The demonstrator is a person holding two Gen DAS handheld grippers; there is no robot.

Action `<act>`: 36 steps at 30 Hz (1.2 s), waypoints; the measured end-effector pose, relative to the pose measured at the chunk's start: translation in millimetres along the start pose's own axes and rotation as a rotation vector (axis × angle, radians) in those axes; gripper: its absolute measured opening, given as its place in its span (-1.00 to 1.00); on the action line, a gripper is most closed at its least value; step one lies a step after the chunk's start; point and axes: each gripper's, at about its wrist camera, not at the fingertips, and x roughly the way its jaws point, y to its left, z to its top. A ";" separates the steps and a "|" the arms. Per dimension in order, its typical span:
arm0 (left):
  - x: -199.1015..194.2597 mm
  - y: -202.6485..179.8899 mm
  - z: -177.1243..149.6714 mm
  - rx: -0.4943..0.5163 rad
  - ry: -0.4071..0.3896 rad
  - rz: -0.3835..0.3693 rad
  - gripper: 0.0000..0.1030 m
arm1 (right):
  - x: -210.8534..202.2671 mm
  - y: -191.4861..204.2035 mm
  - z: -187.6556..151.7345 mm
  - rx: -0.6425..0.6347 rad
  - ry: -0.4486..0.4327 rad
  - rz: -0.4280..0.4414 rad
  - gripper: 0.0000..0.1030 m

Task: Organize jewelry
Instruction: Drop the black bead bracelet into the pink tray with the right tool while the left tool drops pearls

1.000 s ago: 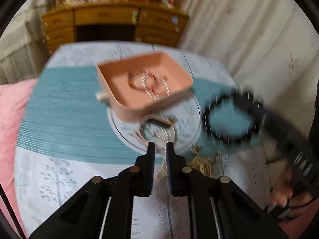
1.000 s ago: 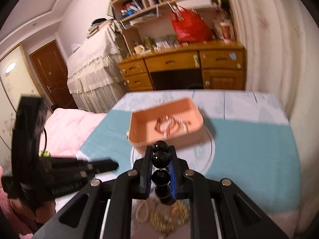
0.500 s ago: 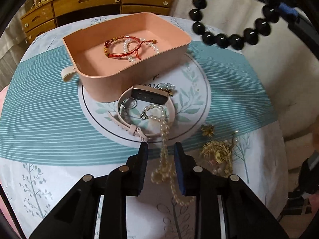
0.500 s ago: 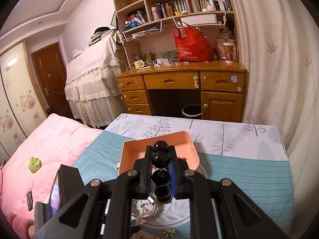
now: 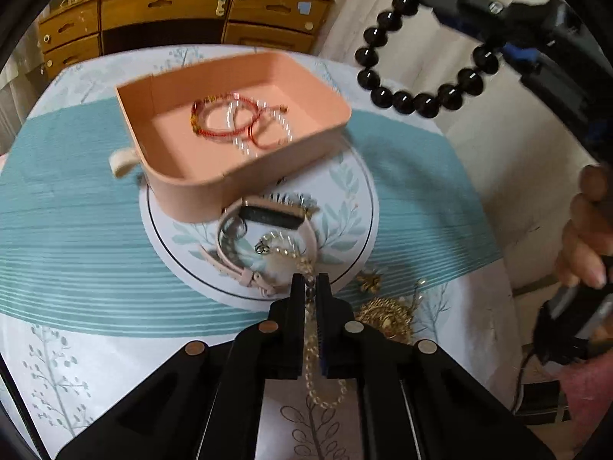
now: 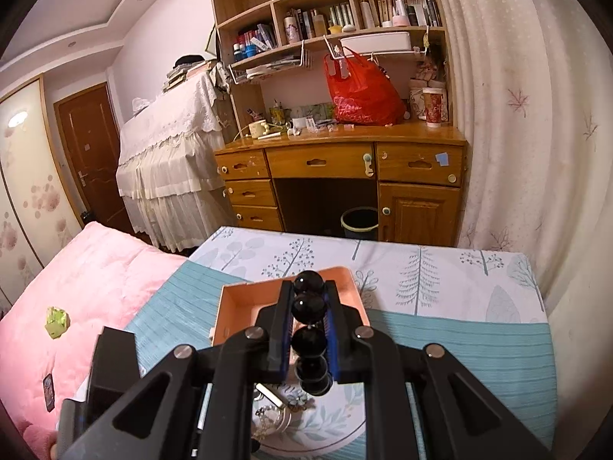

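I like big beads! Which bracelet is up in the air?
The black bead bracelet, gripped by the right gripper; the others lie in the tray or on the table.

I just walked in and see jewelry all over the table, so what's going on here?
A person is sorting jewelry with two handheld grippers. The right gripper holds a black bead bracelet in the air near the pink tray, which already contains a red cord bracelet. The left gripper has just closed on a pearl strand on the table. A watch and gold pieces remain outside.

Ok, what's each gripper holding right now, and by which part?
Left gripper is shut on the pearl strand, mid-length, its ends trailing. Right gripper pinches the black bead bracelet across a few beads.
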 end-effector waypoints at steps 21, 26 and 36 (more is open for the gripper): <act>-148.7 -13.2 116.0 0.118 -0.360 0.034 -0.94 | 19.5 0.5 21.5 -0.008 -0.070 0.036 -0.71; -151.4 -7.8 135.8 0.115 -0.414 0.067 -0.94 | 29.3 2.0 19.8 -0.001 -0.067 0.059 -0.71; -88.5 13.0 136.7 0.061 -0.220 0.231 -0.08 | 57.3 -1.7 -2.5 0.045 0.035 0.082 0.41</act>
